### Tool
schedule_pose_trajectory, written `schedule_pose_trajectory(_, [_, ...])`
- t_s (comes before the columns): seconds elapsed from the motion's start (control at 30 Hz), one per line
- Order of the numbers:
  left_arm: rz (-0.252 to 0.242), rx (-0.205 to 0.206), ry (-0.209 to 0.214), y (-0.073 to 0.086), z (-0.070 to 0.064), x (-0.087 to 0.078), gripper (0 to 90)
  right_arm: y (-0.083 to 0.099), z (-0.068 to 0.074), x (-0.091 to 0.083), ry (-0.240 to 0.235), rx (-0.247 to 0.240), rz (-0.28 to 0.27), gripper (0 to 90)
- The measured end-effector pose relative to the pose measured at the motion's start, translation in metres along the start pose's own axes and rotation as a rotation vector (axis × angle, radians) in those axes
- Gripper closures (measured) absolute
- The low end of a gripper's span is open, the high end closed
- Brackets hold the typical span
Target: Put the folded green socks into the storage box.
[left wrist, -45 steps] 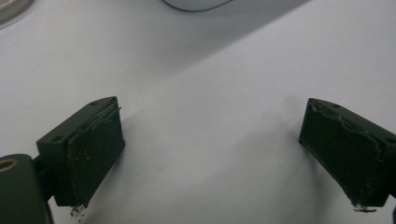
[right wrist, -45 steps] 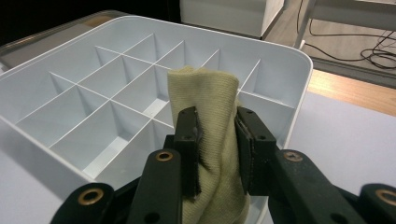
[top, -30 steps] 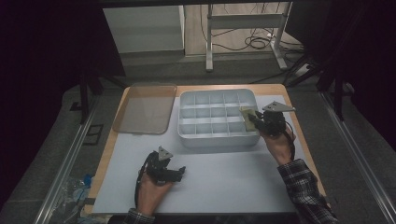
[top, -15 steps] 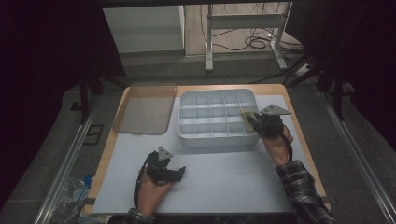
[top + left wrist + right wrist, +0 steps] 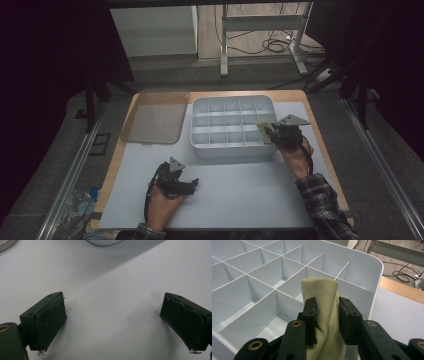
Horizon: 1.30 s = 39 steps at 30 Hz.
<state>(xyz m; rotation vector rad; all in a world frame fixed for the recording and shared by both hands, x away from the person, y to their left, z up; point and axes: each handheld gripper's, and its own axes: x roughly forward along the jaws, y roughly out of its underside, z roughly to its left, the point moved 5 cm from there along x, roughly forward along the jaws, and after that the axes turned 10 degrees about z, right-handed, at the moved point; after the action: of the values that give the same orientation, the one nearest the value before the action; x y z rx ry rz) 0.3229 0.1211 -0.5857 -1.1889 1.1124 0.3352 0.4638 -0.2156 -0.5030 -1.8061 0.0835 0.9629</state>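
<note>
**Yellow cloth held over the divided tray**

A clear lid lies flat at the left of the bench. Nearer the person, the left claw rests on the white mat, its jaws spread wide with nothing between them. The white divided tray sits at centre. At its right edge, the right claw is clamped on a folded yellow cloth, above a right-hand compartment.
</note>
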Motion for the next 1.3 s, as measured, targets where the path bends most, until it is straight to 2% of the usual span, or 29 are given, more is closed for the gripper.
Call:
schedule_pose_trajectory(0.6, [0.0,0.0,-0.001,0.0,0.0,0.0,6.0,0.008,0.0,-0.005,-0.021,0.009,0.008,57.4])
schedule_pose_trajectory(0.77, [0.001,0.0,0.0,0.0,0.0,0.0,6.0,0.01,0.002,-0.011,-0.035,0.011,0.009,49.8])
schedule_pose_trajectory(1.03, [0.001,0.001,-0.001,0.0,0.0,0.0,6.0,-0.001,0.004,-0.014,-0.051,0.004,0.005,45.7])
schedule_pose_trajectory(1.3, [0.001,0.0,0.0,0.0,0.0,0.0,6.0,-0.018,0.009,0.001,-0.043,-0.016,0.005,42.8])
